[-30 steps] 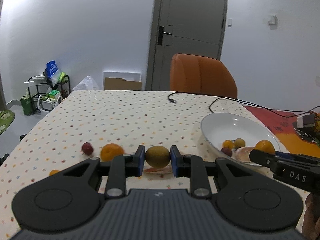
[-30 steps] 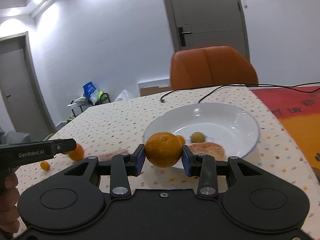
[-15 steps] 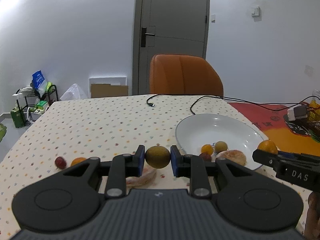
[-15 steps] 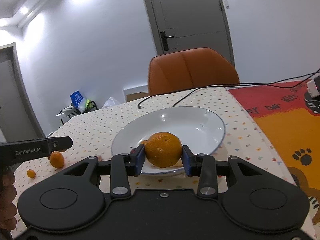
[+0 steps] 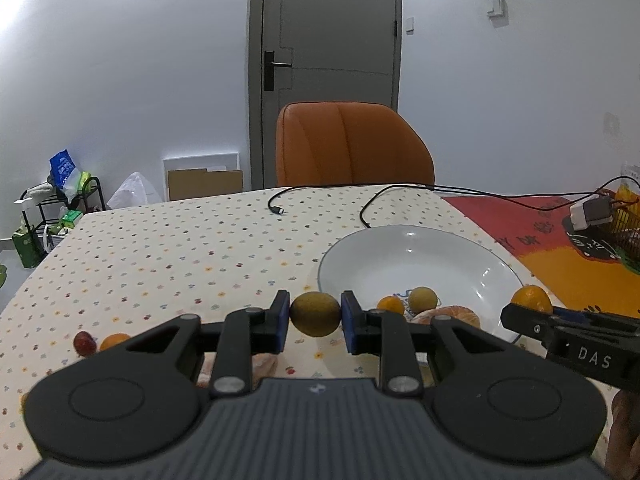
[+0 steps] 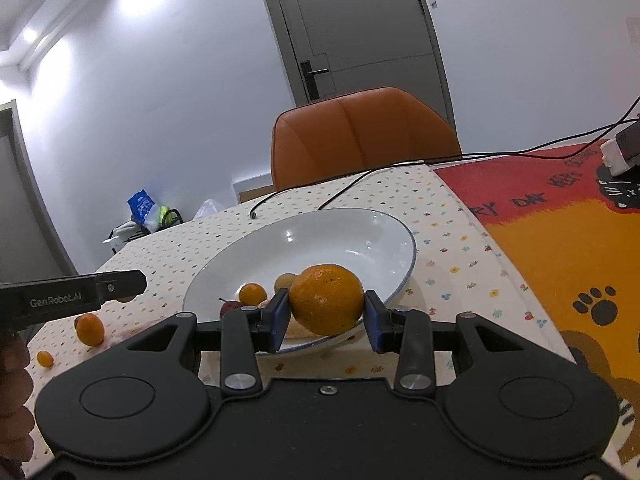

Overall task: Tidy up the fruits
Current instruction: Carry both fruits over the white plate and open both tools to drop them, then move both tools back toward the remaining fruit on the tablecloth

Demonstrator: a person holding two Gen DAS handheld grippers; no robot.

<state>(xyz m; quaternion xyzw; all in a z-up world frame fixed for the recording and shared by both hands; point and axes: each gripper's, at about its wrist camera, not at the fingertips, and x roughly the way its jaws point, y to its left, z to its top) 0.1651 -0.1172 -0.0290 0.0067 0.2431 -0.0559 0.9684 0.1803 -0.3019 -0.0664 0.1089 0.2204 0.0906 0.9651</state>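
Both grippers matte black: left gripper ribbed grey top plate, right gripper smooth. Blue pads on fingers, silver pivot screws, round recessed discs. White side lettering: "GenRobot.AI" left, "DAS" right.

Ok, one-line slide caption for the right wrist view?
Right tool holds an orange over the near rim of a white plate already holding small fruits.

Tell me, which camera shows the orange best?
The right wrist view: the orange fills the centre, clamped in the right gripper over the plate. The left wrist view shows only its top behind that gripper.
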